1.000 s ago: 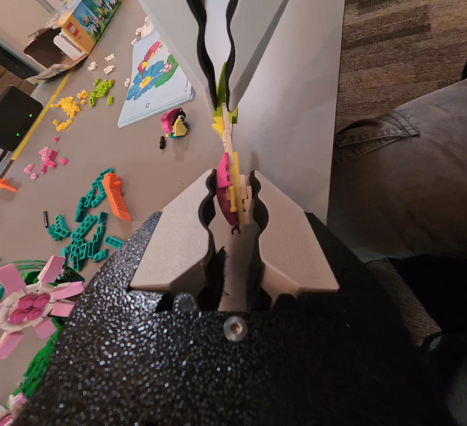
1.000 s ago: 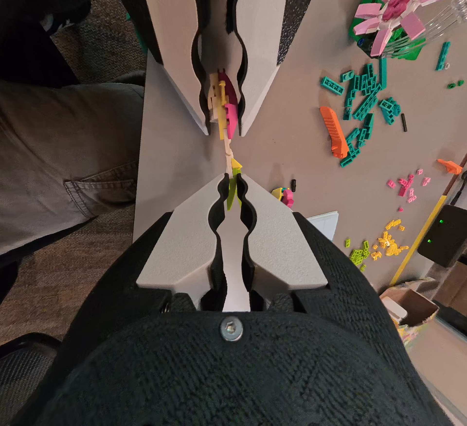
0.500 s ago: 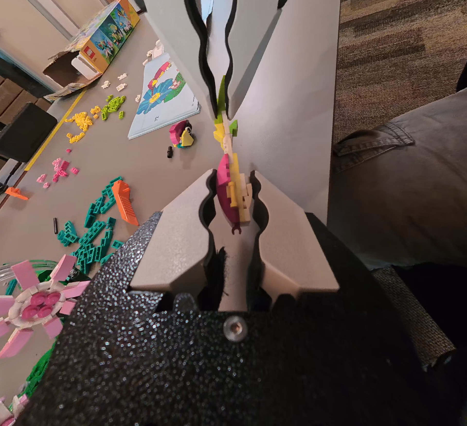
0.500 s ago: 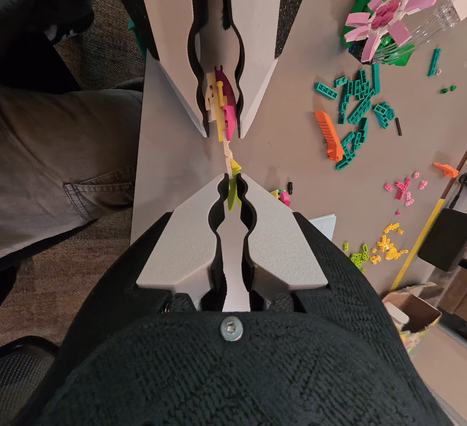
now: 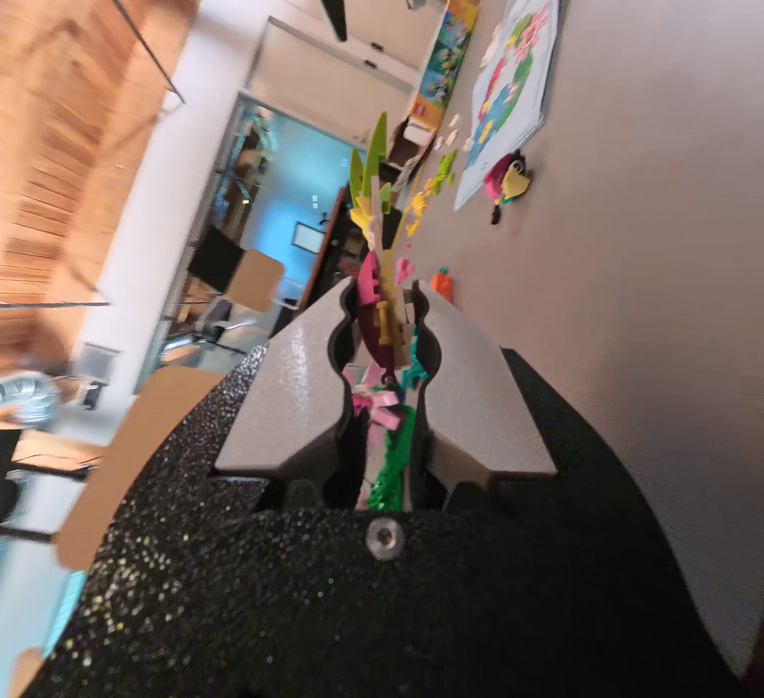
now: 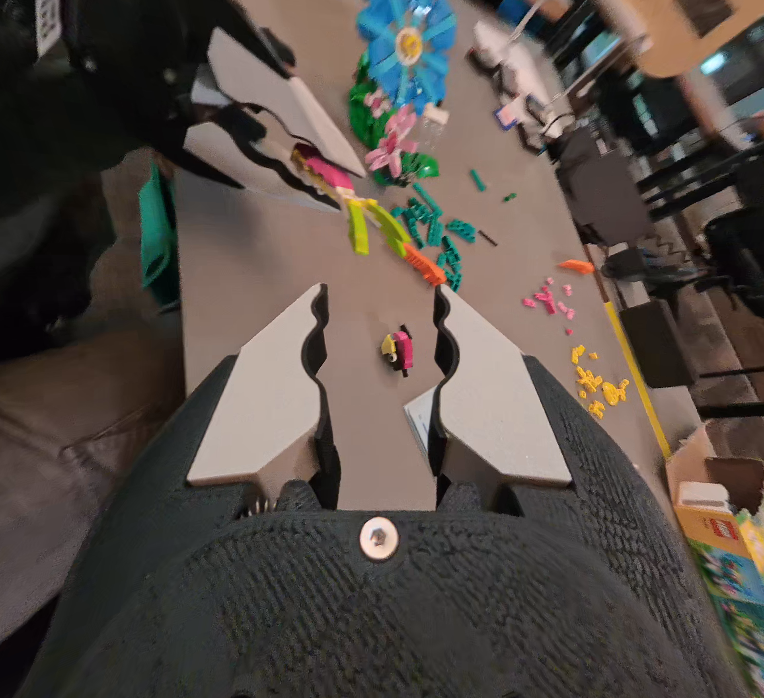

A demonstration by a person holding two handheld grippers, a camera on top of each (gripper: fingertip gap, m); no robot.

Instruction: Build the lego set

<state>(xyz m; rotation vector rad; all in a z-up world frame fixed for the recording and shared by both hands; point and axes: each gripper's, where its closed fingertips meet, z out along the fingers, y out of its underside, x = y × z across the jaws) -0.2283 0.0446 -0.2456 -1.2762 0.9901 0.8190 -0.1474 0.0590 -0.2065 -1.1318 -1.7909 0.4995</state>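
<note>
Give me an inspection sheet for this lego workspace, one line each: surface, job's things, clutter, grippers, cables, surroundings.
Surface: grey table, largely bare near its edge.
Job's things: magenta, yellow and lime lego assembly; small pink and yellow build; blue flower; instruction booklet.
Clutter: teal bricks, orange brick separator, pink pieces, yellow pieces.
Grippers: left gripper clamps the assembly; right gripper open, empty.
Cables: nothing seen.
Surroundings: cardboard lego box, blurred office chairs.

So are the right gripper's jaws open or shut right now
Open. The right gripper has a wide gap between its jaws and holds nothing; bare table and a small pink and yellow bird show through it.
</note>
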